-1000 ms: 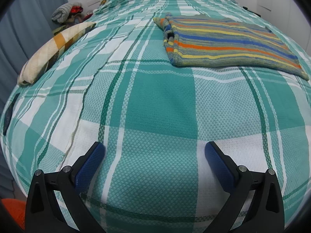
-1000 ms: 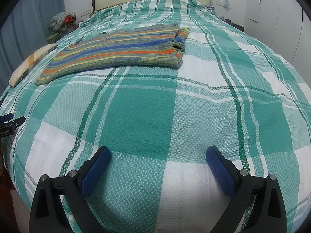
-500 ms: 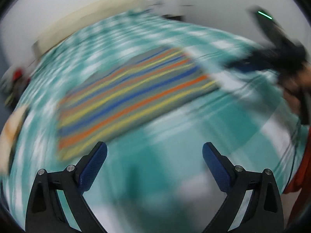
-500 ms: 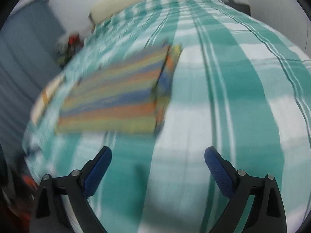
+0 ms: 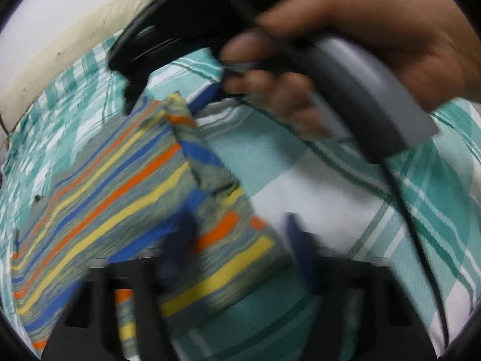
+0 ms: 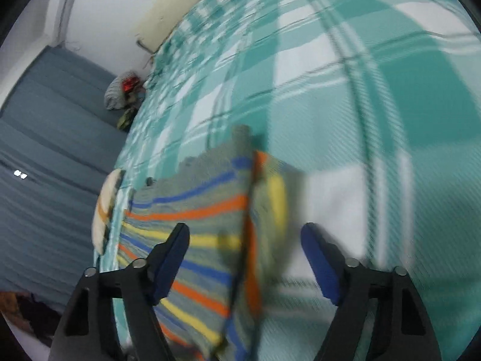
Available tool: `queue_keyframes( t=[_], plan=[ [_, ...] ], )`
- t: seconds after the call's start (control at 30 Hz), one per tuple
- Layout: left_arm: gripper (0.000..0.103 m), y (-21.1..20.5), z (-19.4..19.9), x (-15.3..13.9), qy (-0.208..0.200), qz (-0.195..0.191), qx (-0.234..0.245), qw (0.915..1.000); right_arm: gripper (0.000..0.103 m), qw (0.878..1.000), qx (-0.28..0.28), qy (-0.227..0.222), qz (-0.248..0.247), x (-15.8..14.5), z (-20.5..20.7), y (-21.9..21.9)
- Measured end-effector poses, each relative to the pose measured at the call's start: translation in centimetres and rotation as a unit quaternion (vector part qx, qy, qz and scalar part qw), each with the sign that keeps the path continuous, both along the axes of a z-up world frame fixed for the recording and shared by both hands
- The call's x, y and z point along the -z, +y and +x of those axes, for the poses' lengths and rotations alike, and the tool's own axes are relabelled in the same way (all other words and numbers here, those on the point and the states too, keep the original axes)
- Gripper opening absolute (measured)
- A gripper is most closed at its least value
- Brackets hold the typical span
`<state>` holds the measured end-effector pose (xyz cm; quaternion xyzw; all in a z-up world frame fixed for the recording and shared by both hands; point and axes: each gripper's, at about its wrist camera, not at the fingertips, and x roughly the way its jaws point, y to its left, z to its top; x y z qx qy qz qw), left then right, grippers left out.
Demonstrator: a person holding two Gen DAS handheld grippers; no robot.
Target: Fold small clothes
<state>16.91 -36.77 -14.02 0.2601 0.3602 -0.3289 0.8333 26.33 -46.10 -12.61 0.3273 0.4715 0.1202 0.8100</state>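
A folded striped knit garment (image 5: 114,186) in blue, orange, yellow and grey lies flat on the green plaid bedspread (image 5: 330,198). My left gripper (image 5: 240,237) is blurred and its jaws are closing, with the garment's near right corner between the fingers; a gap still shows. A hand (image 5: 360,48) holds the right tool's black body (image 5: 192,21) above the garment's far corner. In the right wrist view the garment (image 6: 204,210) shows its folded edge between the fingers of my right gripper (image 6: 246,258), whose jaws are closing without touching the cloth.
A cream headboard (image 6: 180,3) runs along the far end of the bed. A patterned pillow (image 6: 103,210) lies at the bed's left edge by a grey-blue curtain (image 6: 45,150). A heap of clothes (image 6: 123,90) sits off the corner. A black cable (image 5: 415,225) trails from the right tool.
Both grippers swept in from bare bedspread and rolled until they straddle the striped garment's right end. Both pairs of jaws have narrowed. The right tool and hand now fill the top of the left view.
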Motion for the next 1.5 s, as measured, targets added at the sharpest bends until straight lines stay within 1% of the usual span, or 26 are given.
queue_keyframes(
  t=[0.03, 0.07, 0.1, 0.17, 0.27, 0.33, 0.4, 0.47, 0.5, 0.57, 0.67, 0.73, 0.87, 0.97, 1.0, 1.03, 1.07, 1.1, 1.13, 1.17, 1.2, 1.23, 1.3, 1.4, 1.43, 1.5],
  plan=[
    [0.012, -0.3, -0.1, 0.1, -0.008, 0.006, -0.006, 0.9999, 0.062, 1.0, -0.009, 0.004, 0.001, 0.1, 0.9, 0.2],
    [0.01, -0.2, -0.1, -0.1, -0.015, 0.009, -0.016, 0.9997, 0.044, 1.0, -0.015, 0.012, -0.006, 0.2, 1.8, 0.5],
    [0.009, 0.4, 0.2, -0.5, 0.002, -0.011, -0.024, 0.9996, 0.01, 0.999, -0.02, 0.02, -0.022, 0.2, 2.4, 0.9],
    [0.008, 2.2, 0.6, -1.8, 0.026, -0.054, -0.044, 0.9972, 0.011, 0.998, -0.024, 0.027, -0.053, -0.3, 2.9, 1.6],
    [0.008, 6.1, 0.9, -4.2, 0.042, -0.116, -0.082, 0.9889, 0.011, 0.998, -0.019, -0.006, -0.064, -3.0, 2.7, 2.8],
    [0.008, 10.2, 1.0, -6.1, 0.052, -0.166, -0.119, 0.9775, 0.01, 0.997, -0.019, -0.026, -0.063, -5.2, 2.5, 4.2],
    [0.008, 13.7, 0.9, -7.2, 0.064, -0.202, -0.152, 0.9654, 0.011, 0.997, -0.027, -0.041, -0.059, -7.0, 2.8, 6.2],
    [0.007, 18.7, 1.3, -7.9, 0.086, -0.24, -0.199, 0.9462, 0.01, 0.997, -0.038, -0.049, -0.052, -8.1, 3.5, 8.7],
    [0.007, 21.4, 1.5, -8.0, 0.099, -0.257, -0.226, 0.9346, 0.011, 0.996, -0.049, -0.054, -0.047, -8.7, 4.2, 10.8],
    [0.007, 24.9, 2.1, -7.3, 0.115, -0.274, -0.266, 0.9173, 0.011, 0.995, -0.07, -0.06, -0.045, -9.2, 5.3, 14.4],
    [0.007, 29.5, 3.0, -5.6, 0.125, -0.277, -0.317, 0.8985, 0.01, 0.992, -0.103, -0.057, -0.046, -8.4, 7.3, 21.0],
    [0.007, 31.7, 3.3, -4.6, 0.131, -0.281, -0.341, 0.8874, 0.011, 0.99, -0.118, -0.049, -0.052, -7.5, 8.6, 24.8],
    [0.007, 35.0, 4.3, -3.1, 0.14, -0.281, -0.375, 0.8721, 0.011, 0.989, -0.13, -0.031, -0.054, -5.2, 10.6, 29.8],
    [0.007, 36.2, 4.6, -1.7, 0.152, -0.27, -0.387, 0.8683, 0.011, 0.988, -0.142, -0.017, -0.061, -3.5, 11.8, 32.8],
    [0.013, 36.6, 5.0, -1.2, 0.156, -0.265, -0.39, 0.8678, 0.016, 0.988, -0.143, -0.013, -0.06, -3.1, 12.1, 33.3],
    [0.017, 36.8, 5.1, -0.9, 0.158, -0.252, -0.398, 0.8675, 0.024, 0.988, -0.146, -0.008, -0.038, -2.3, 12.3, 34.0],
    [0.017, 37.2, 4.9, -0.7, 0.157, -0.253, -0.402, 0.866, 0.03, 0.989, -0.147, -0.005, -0.011, -1.9, 12.4, 33.8],
    [0.019, 37.7, 4.7, -0.7, 0.159, -0.262, -0.399, 0.864, 0.046, 0.989, -0.144, -0.003, 0.022, -1.5, 12.3, 33.6],
    [0.025, 38.1, 4.2, -0.9, 0.159, -0.269, -0.398, 0.8625, 0.053, 0.989, -0.13, -0.013, 0.065, -1.4, 11.9, 33.0],
    [0.027, 38.3, 3.7, -1.3, 0.152, -0.269, -0.399, 0.8635, 0.053, 0.989, -0.119, -0.025, 0.087, -1.7, 11.4, 32.4],
    [0.039, 38.5, 3.2, -1.7, 0.14, -0.26, -0.403, 0.8661, 0.053, 0.988, -0.115, -0.035, 0.101, -2.0, 11.0, 31.8],
    [0.048, 38.7, 2.7, -1.9, 0.133, -0.256, -0.404, 0.8679, 0.053, 0.987, -0.112, -0.044, 0.103, -2.5, 10.5, 31.1],
    [0.049, 39.1, 1.5, -2.2, 0.123, -0.254, -0.402, 0.8711, 0.053, 0.99, -0.112, -0.056, 0.068, -3.8, 9.3, 29.9],
    [0.049, 39.7, 0.5, -2.2, 0.122, -0.246, -0.395, 0.8765, 0.053, 0.989, -0.122, -0.076, -0.025, -5.9, 6.2, 27.8],
    [0.049, 39.7, 0.2, -2.2, 0.121, -0.241, -0.393, 0.8792, 0.053, 0.985, -0.128, -0.086, -0.076, -6.8, 4.2, 27.1],
    [0.049, 39.6, -0.2, -2.1, 0.118, -0.23, -0.39, 0.8838, 0.053, 0.977, -0.141, -0.094, -0.132, -7.6, 1.3, 26.5]
  ],
)
